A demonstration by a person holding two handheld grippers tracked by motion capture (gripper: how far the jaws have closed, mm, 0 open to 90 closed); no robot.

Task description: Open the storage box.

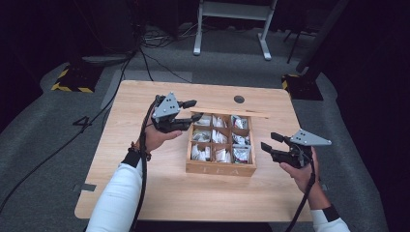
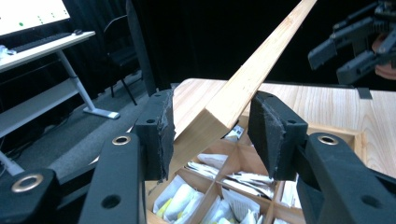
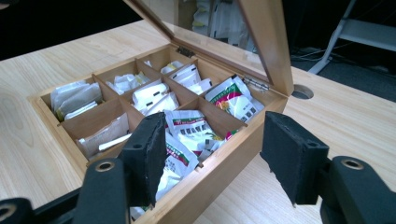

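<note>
Tea box point(image 1: 221, 167): wooden, nine compartments in a three-by-three grid, sitting near the middle of the table point(image 1: 159, 193), a little toward its right edge. Packets point(image 3: 187, 135) of tea fill the compartments, mostly white, some with green and red print. Its lid point(image 2: 252, 79) is up, hinged along the box's far side, with a clear pane in a wooden frame.

Your left gripper point(image 1: 186, 112) is at the box's far left corner. In the left gripper view the lid's corner sits between its two pads point(image 2: 159, 135); jaws stand apart, and you can't tell from the pictures whether either pad touches the wood.

Your right gripper point(image 1: 271, 142) hangs just beside the box's right side, above the table, jaws wide, nothing between them. In the right gripper view it looks across the box's near right corner.

Beyond the table's far edge: grey floor, trailing cables, and the white legs of a desk point(image 1: 232, 29).
</note>
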